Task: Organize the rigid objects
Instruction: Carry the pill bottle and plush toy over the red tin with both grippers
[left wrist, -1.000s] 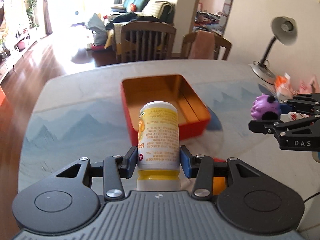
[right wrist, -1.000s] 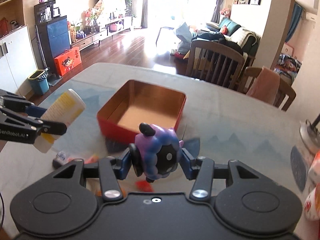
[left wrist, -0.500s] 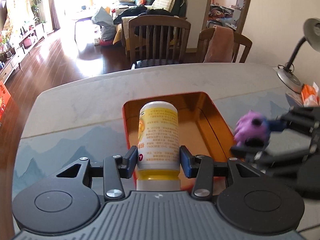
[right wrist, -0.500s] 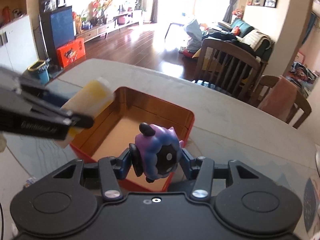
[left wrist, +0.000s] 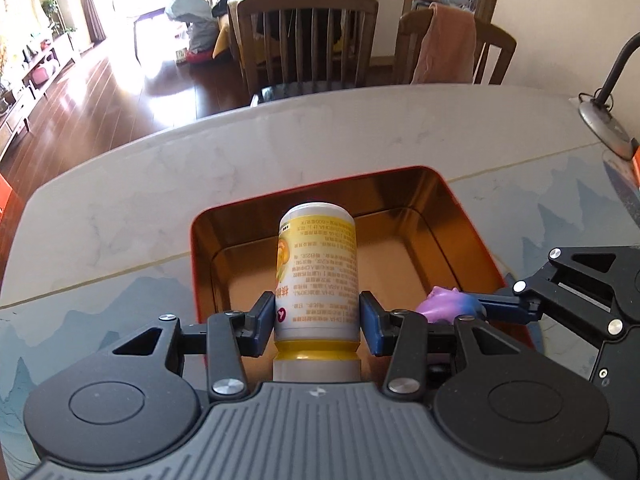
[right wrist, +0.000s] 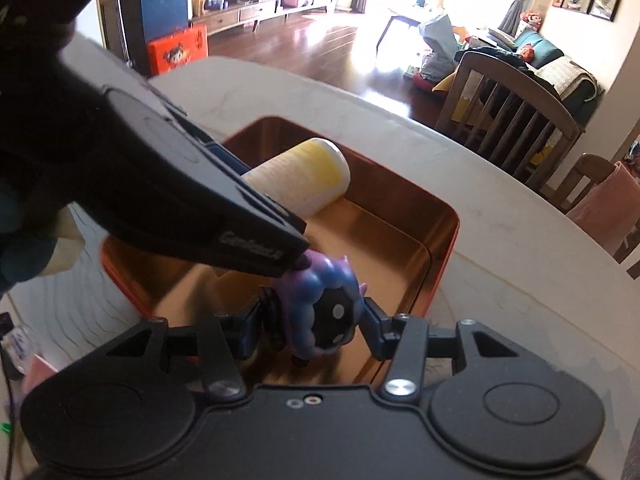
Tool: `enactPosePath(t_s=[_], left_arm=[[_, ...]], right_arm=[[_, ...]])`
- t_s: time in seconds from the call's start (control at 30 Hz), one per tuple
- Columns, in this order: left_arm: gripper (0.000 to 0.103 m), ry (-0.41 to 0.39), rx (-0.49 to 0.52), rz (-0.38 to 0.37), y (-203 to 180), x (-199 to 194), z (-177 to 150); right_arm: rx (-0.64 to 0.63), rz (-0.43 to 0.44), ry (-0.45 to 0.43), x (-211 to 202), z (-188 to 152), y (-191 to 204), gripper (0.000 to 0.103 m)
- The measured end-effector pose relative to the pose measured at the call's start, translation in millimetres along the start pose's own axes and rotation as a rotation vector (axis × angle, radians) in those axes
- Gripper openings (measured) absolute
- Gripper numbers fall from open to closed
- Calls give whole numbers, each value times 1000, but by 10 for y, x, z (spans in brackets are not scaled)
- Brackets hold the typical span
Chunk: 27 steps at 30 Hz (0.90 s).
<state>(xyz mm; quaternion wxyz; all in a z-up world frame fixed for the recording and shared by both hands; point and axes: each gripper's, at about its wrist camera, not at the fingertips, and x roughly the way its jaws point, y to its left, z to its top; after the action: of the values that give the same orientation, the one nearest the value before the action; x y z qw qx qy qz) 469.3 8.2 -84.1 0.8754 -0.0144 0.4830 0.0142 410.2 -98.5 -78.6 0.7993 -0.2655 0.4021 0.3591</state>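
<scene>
The yellow bottle (left wrist: pixel 317 276), clamped in the left gripper (left wrist: pixel 317 318), and the purple toy (right wrist: pixel 320 308), pinched by the right gripper (right wrist: pixel 312 326), hang over the red tin (left wrist: pixel 472 220); next, likely lowering and releasing without collision.

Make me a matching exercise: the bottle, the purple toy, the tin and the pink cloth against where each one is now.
Things:
1. bottle
2. purple toy
3. red tin
4. pink cloth

Places:
A. draped over a chair back
B. in the right gripper
C. on the table, open
D. in the left gripper

Pairs: 1-D, 2-B, 3-C, 4-A
</scene>
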Motion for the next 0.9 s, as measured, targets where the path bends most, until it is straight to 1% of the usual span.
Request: enactPosePath(t_s=[0.07, 0.2, 0.3, 0.37, 0.43, 0.5, 0.63, 0.7, 0.73, 0.8, 0.9], left_arm=[[44, 17, -3, 5, 7, 59, 4], [44, 37, -3, 4, 47, 158, 60], [44, 62, -2, -5, 41, 232, 94], [44, 71, -9, -7, 56, 256, 90], [44, 78, -19, -16, 71, 264, 93], [44, 82, -25, -19, 71, 260, 91], [44, 73, -33, -2, 63, 225, 79], [46, 63, -44, 2, 71, 188, 79], [50, 61, -48, -1, 81, 177, 82], [55, 59, -55, -3, 92, 135, 67], [56, 46, -63, 0, 99, 73, 63]], right_arm=[[0, 13, 14, 35, 12, 0, 49], [-28, 10, 32, 83, 0, 31, 49], [2, 30, 47, 97, 31, 1, 49], [-7, 31, 43, 84, 42, 12, 49], [-18, 30, 40, 71, 38, 42, 51], [-16, 45, 38, 48, 37, 41, 58], [-33, 46, 18, -21, -34, 50, 63], [-24, 50, 11, -62, -62, 48, 63], [-16, 54, 5, -88, -63, 41, 63], [0, 68, -3, -94, -22, -22, 63], [22, 79, -18, -167, -11, -86, 66]])
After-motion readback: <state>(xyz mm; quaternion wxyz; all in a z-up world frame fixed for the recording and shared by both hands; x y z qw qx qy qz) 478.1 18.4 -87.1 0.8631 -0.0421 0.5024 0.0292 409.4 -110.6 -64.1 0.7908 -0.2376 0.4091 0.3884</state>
